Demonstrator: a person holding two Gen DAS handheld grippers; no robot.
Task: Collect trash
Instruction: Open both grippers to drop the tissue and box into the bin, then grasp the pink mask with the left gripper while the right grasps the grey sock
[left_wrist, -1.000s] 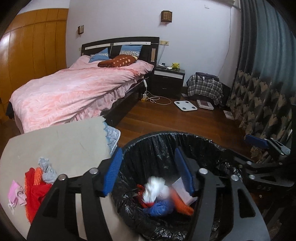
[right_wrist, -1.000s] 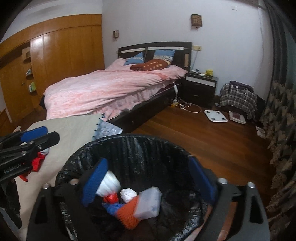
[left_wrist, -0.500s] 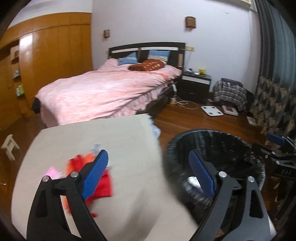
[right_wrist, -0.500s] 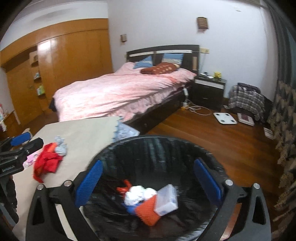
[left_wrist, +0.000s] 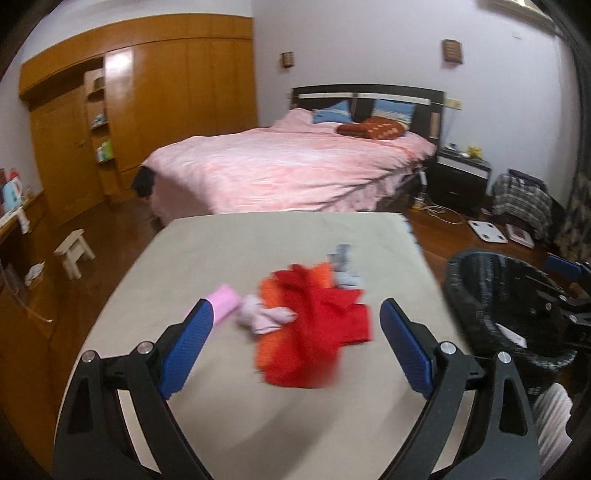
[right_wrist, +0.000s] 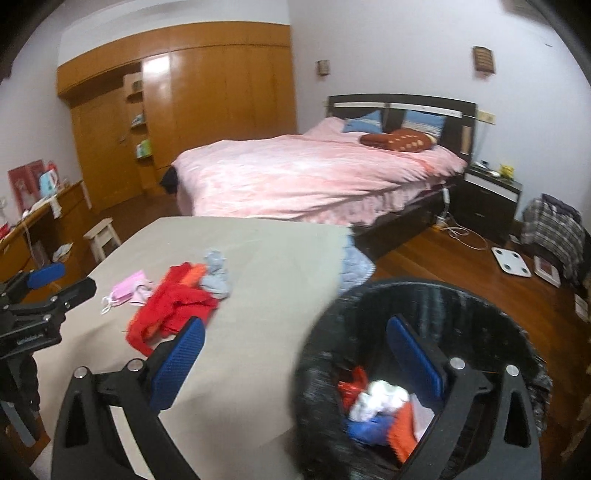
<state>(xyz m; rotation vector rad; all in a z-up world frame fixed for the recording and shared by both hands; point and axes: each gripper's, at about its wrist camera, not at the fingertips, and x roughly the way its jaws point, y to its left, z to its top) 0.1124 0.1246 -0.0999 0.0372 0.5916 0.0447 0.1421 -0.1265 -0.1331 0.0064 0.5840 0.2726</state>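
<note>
Two tools show in these views, each with blue pads spread wide and nothing between them. The left tool (left_wrist: 295, 347) hangs over the grey desk (left_wrist: 258, 240), low in the frame of its own view, and its jaws have just been opening. A heap of trash lies on the desk just beyond and between its pads: a red cloth (left_wrist: 317, 325) at the centre of the frame, an orange scrap (left_wrist: 321, 275) showing at its upper edge, a grey crumpled piece (left_wrist: 343, 266) above and to the right, and pale pink bits (left_wrist: 225, 304) to the left, close to the left pad. No pad touches any of it.

The right tool (right_wrist: 295, 358) sits low in its own view, straddling the edge where the desk meets the black-lined trash bin (right_wrist: 424, 295). Its left pad lies over the desk, just below the red cloth; its right pad lies over the bin's mouth. Inside the bin, at the lower right of the frame, lie white, red, blue and orange scraps (right_wrist: 376, 402).

In the left wrist view the bin stands at the right edge, beside the desk. A pink bed (left_wrist: 295, 170) fills the middle distance behind the desk.
</note>
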